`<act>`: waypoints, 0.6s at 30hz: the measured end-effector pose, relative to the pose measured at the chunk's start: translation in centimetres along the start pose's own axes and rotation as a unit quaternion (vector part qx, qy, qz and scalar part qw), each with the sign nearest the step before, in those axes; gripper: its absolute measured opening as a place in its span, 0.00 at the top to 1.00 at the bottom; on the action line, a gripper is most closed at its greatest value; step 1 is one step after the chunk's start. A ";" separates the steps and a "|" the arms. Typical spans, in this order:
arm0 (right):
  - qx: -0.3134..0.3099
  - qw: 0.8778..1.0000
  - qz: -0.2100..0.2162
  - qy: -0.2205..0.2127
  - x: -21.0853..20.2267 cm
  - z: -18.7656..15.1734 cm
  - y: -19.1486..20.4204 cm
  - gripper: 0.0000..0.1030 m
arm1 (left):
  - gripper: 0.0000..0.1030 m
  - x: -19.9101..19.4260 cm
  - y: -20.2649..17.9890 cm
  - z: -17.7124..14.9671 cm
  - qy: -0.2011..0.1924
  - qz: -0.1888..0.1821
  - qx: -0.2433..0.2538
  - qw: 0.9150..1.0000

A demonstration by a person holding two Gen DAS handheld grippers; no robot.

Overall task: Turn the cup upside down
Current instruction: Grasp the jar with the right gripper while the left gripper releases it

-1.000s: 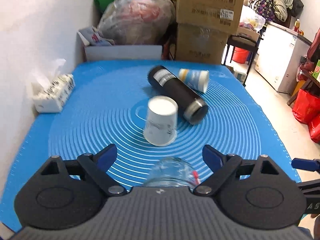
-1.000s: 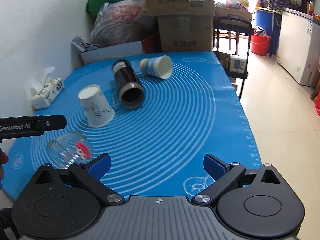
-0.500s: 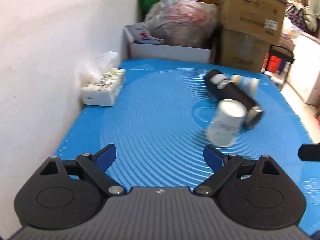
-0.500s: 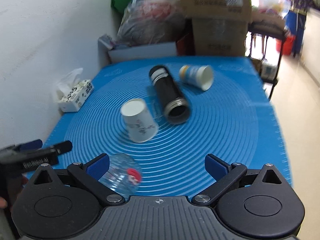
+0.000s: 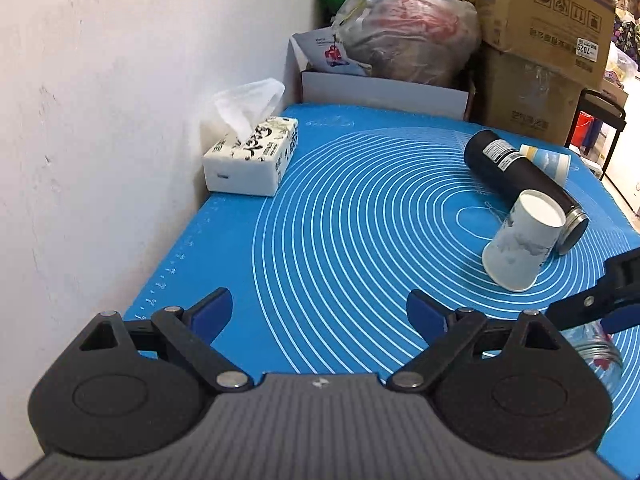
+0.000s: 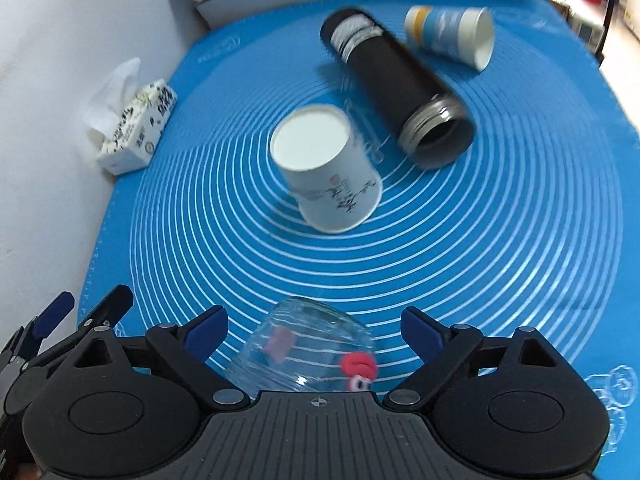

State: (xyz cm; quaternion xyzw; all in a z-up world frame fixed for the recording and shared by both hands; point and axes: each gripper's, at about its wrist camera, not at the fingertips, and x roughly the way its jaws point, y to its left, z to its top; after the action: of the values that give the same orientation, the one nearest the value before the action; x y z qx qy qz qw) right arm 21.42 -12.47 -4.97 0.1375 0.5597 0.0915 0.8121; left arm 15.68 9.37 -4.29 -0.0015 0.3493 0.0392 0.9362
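Right gripper stands wide open with nothing held, its blue pads either side of a clear glass jar lying on its side at the bottom centre of the right wrist view; whether the pads touch the glass cannot be told. Left gripper is likewise fully open and empty, over bare mat in the lower centre of its own view. Which vessel the task means is not certain; the jar between the right fingers is judged the likeliest. Above it, mid-frame, a white paper cup already stands base-up on the blue silicone mat. Further up lie an open black thermos flask on its side and, upper right, a blue-and-white paper cup, also on its side. A tissue pack sits at the left edge against the wall. Risks: the glass is smooth and round, so an off-centre closure could roll it off or squeeze it out of the pads; rotating it carelessly could knock over the white cup nearby.
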 end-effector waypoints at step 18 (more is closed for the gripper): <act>0.028 0.998 0.025 0.055 4.1 0.4 -0.4 0.26 | 0.09 0.8 -0.1 -0.4 0.012 -0.009 0.002 1.000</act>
State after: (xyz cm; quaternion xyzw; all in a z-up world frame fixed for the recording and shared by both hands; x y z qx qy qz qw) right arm 23.21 -11.69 -8.56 0.1692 0.6024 0.1034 0.7732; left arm 15.97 9.36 -5.11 -0.0033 0.3602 0.0299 0.9324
